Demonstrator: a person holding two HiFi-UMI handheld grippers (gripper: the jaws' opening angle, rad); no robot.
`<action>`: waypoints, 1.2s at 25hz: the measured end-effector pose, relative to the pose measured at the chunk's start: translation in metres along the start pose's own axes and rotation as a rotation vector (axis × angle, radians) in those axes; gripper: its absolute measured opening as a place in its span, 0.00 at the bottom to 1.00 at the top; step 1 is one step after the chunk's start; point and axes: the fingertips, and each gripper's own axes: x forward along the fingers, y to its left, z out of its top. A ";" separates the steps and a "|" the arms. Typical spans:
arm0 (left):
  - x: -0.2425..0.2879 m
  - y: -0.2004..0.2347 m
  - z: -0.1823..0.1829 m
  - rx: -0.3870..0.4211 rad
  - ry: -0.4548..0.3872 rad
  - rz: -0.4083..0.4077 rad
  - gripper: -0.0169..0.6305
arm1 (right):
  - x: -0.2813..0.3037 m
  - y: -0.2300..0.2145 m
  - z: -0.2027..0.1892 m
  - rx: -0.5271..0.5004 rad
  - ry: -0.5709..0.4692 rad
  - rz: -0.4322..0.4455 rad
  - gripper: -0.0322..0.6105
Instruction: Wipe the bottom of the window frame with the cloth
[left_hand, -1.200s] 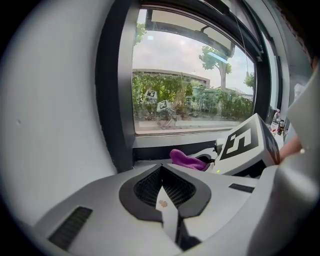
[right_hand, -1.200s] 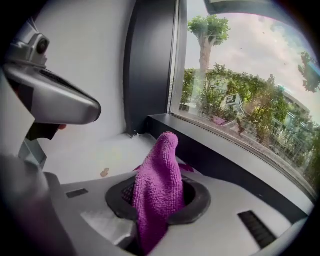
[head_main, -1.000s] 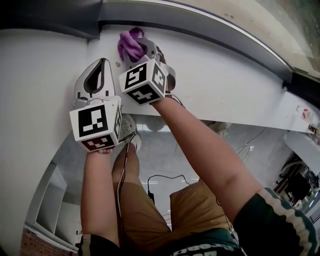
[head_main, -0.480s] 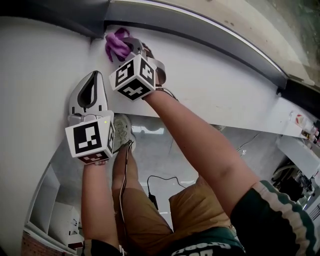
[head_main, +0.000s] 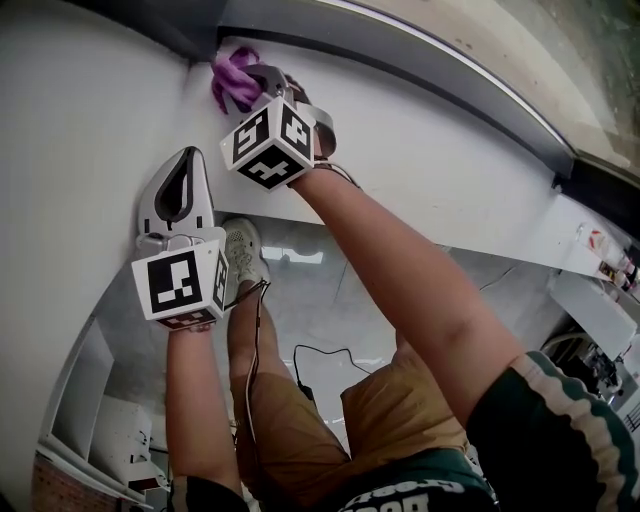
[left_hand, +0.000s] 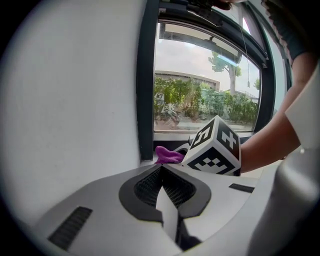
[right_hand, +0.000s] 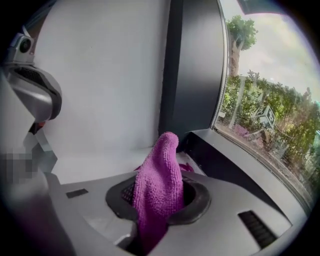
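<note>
A purple cloth (head_main: 233, 80) (right_hand: 159, 185) (left_hand: 168, 155) is pinched in my right gripper (head_main: 262, 85) (right_hand: 160, 197), which is shut on it. The cloth's tip sits at the far left corner of the white sill (head_main: 420, 150), right by the dark bottom rail of the window frame (head_main: 400, 62) (right_hand: 235, 167) and its dark upright (right_hand: 192, 70). My left gripper (head_main: 182, 190) (left_hand: 161, 187) lies on the sill nearer me, to the left of the right one, jaws shut and holding nothing.
A white wall (head_main: 70, 150) closes the sill's left end. The frame's bottom rail runs on to the right (head_main: 540, 130). Below the sill edge are the person's legs, shoes (head_main: 238, 250) and a cable on the floor (head_main: 320, 355).
My right gripper has carried the cloth left along the sill into the corner by the frame's upright. The left gripper has drifted slightly left and nearer.
</note>
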 end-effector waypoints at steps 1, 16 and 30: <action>-0.002 0.001 -0.002 -0.001 0.003 0.003 0.04 | 0.000 0.005 0.000 -0.008 0.001 0.009 0.18; -0.020 0.004 -0.020 -0.002 0.024 0.012 0.04 | -0.021 0.071 -0.014 -0.092 -0.014 0.090 0.18; -0.027 -0.004 -0.033 0.025 0.089 0.022 0.04 | -0.037 0.085 -0.030 -0.119 0.025 0.123 0.18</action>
